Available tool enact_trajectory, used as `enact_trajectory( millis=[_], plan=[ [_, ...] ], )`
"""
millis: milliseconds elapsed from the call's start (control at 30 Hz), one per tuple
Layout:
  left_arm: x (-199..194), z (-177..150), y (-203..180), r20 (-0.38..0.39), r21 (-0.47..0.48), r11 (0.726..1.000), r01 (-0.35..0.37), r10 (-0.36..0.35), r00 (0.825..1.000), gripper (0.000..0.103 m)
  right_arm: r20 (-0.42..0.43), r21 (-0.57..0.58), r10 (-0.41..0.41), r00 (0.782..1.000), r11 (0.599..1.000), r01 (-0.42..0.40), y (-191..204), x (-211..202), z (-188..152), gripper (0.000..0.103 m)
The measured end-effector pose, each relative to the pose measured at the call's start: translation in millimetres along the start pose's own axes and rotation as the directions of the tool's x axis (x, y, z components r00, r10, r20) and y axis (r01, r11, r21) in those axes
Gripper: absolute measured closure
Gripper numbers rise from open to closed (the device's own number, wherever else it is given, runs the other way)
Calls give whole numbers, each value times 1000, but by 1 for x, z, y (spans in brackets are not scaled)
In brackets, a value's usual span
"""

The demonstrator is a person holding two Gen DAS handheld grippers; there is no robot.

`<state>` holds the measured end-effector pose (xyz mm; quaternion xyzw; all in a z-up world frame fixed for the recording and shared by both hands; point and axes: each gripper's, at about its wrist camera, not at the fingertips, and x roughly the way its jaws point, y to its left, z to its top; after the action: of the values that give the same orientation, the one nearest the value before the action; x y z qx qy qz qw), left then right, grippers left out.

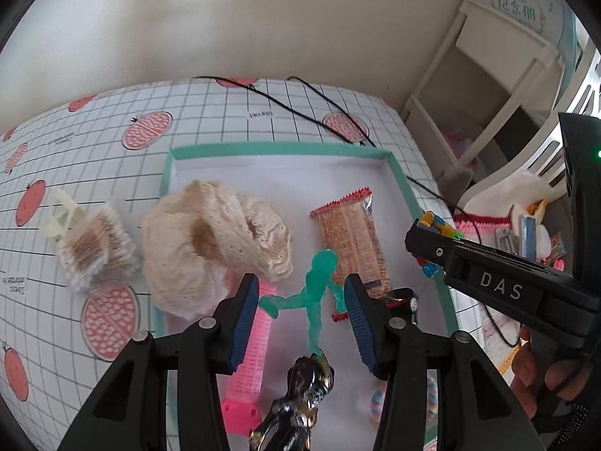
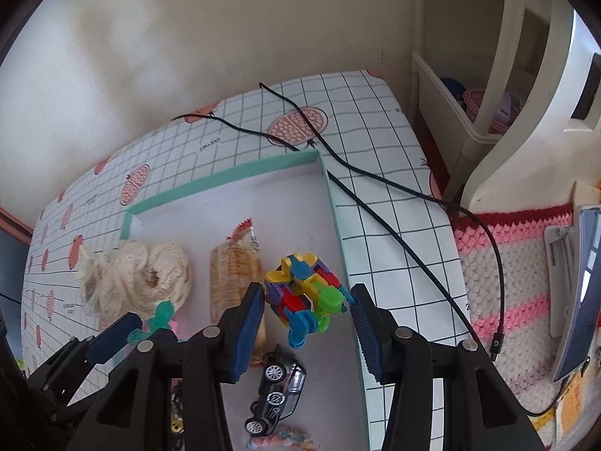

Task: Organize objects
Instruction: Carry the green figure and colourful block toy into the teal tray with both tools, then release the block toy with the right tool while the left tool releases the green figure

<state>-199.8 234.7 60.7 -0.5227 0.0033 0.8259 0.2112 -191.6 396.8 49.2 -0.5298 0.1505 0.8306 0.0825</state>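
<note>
Black-and-gold plastic shows nearest in the left wrist view: a glossy figurine (image 1: 300, 402) low between the arms of the left claw (image 1: 302, 314), with a translucent green figure (image 1: 313, 293) rising from its top. Whether the blue pads actually press on either toy cannot be told; the jaws stand partly apart with the green figure in the gap. The right claw (image 2: 308, 302) is closed on a multicoloured block toy (image 2: 304, 295), held above the white floor of a teal-rimmed tray (image 2: 225, 182) lying on the gridded tabletop (image 2: 394, 233). Below that toy a black toy car (image 2: 276, 394) lies in the tray, with a pastel braided piece (image 2: 281, 441) at the frame's lower edge. A pink toothed strip (image 1: 253, 357) lies under the left claw. Farther in sit a wrapped snack bar (image 1: 351, 242) and a cream lace fabric bundle (image 1: 218, 240), which overlaps the tray's left rim. Just outside that rim rests a pack of cotton swabs (image 1: 95, 248). Black cables (image 2: 375, 203) cross the far tabletop.
</note>
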Motion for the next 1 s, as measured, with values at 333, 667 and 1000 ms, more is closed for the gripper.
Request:
enact_trajectory(
  millis=[333, 667, 1000],
  plan=[
    [16, -1, -6, 11, 61, 997, -55, 54, 998, 53, -25, -11, -23, 999, 1000, 23, 2, 13, 0, 52],
    [12, 3, -3, -16, 33, 999, -11, 11, 1000, 51, -14, -26, -37, 999, 999, 37, 5, 9, 1, 52],
    [-12, 12, -1, 24, 15, 1000, 16, -16, 1000, 47, 42, -34, -15, 999, 999, 17, 9, -17, 6, 51]
  ],
)
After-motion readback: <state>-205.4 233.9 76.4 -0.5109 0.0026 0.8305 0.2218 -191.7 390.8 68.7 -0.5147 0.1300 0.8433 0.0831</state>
